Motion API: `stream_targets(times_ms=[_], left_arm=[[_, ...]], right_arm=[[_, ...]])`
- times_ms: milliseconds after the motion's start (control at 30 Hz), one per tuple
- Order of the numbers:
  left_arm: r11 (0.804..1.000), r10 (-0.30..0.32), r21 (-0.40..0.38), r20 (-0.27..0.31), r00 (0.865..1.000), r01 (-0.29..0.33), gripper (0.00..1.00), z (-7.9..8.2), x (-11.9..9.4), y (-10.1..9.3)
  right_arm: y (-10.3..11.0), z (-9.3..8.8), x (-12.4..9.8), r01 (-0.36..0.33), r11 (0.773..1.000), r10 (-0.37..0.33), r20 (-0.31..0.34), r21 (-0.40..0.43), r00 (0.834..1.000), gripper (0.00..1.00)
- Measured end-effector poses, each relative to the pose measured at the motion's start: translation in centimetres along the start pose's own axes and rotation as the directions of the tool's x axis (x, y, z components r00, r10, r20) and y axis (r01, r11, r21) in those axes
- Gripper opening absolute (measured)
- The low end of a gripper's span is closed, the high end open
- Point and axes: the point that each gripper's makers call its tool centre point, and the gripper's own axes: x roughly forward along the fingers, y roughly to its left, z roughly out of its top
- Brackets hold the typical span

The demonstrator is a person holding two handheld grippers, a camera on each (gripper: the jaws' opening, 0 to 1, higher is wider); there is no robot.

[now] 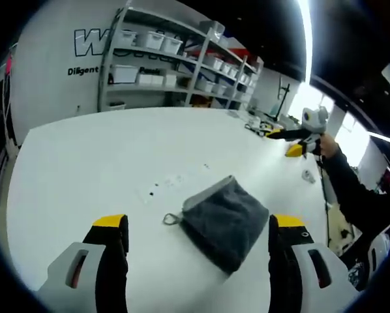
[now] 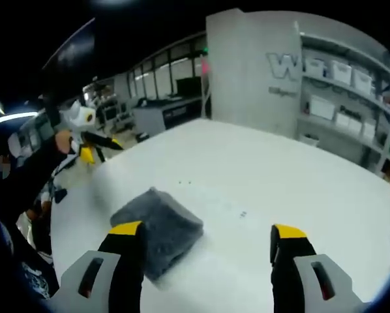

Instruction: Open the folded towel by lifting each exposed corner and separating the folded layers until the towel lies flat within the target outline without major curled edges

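1. Towel [image 1: 226, 222] is grey, still folded into a thick squarish pad, sitting on the white worktop [image 1: 117, 163]. There's a little hanging loop [image 1: 172, 219] poking out of one corner.
2. In the left gripper view the left gripper [image 1: 200, 225] has its jaws spread wide with nothing in them. The towel lies just ahead of the tips and pretty much between them, closer to the right-hand jaw, not touching either.
3. In the right gripper view the right gripper [image 2: 208, 229] is wide open and empty too. The towel [image 2: 157, 225] sits off toward the left-hand jaw, and that jaw's tip overlaps its near edge in the picture. Can't tell if it's actually touching.
4. Background stuff: shelves [image 1: 175, 65] with white bins against the wall.
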Motion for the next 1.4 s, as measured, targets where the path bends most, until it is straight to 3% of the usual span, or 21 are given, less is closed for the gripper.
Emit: stream_targets(times_ms=[467, 833, 967, 1033, 1067, 1167, 1267, 1400], left_arm=[[0.999, -0.045, -0.013, -0.006, 0.999, 0.045, 0.79, -0.8, 1.3, -0.7], [0.997, -0.059, -0.041, -0.025, 0.998, 0.058, 0.78, -1.4, 2.7, 0.9], [0.997, -0.06, -0.047, -0.029, 0.998, 0.058, 0.75, -1.7, 3.0, 0.5], [0.998, -0.045, -0.037, -0.02, 0.999, 0.044, 0.76, -1.9, 3.3, 0.0], [1.0, -0.015, 0.001, -0.008, 1.0, 0.015, 0.77, -1.7, 3.5, 0.5], [0.996, -0.065, -0.06, 0.009, 0.998, 0.065, 0.75, -1.2, 4.1, 0.8], [0.998, -0.047, -0.039, -0.011, 0.999, 0.047, 0.72, -1.8, 4.7, 1.0], [0.997, -0.062, -0.049, -0.009, 0.998, 0.062, 0.7, -2.1, 5.0, 1.1]], right_arm=[[0.4, -0.4, 1.7, -0.037, 0.999, 0.037, 0.001, 0.025, 0.999, 0.73], [0.1, -1.3, 3.2, -0.059, 0.997, 0.06, -0.015, 0.049, 0.998, 0.71], [-0.6, -1.2, 3.6, -0.057, 0.997, 0.058, -0.019, 0.05, 0.998, 0.7], [-0.7, -1.0, 3.6, -0.057, 0.997, 0.057, -0.005, 0.055, 0.998, 0.7], [-0.7, -0.5, 3.7, -0.058, 0.996, 0.056, 0.032, 0.065, 0.998, 0.7], [0.2, 0.1, 4.1, -0.114, 0.986, 0.102, 0.098, 0.125, 0.99, 0.68], [0.3, 0.1, 4.6, -0.101, 0.988, 0.09, 0.105, 0.113, 0.99, 0.67], [0.1, -0.8, 5.5, -0.079, 0.993, 0.074, 0.065, 0.087, 0.995, 0.64]])
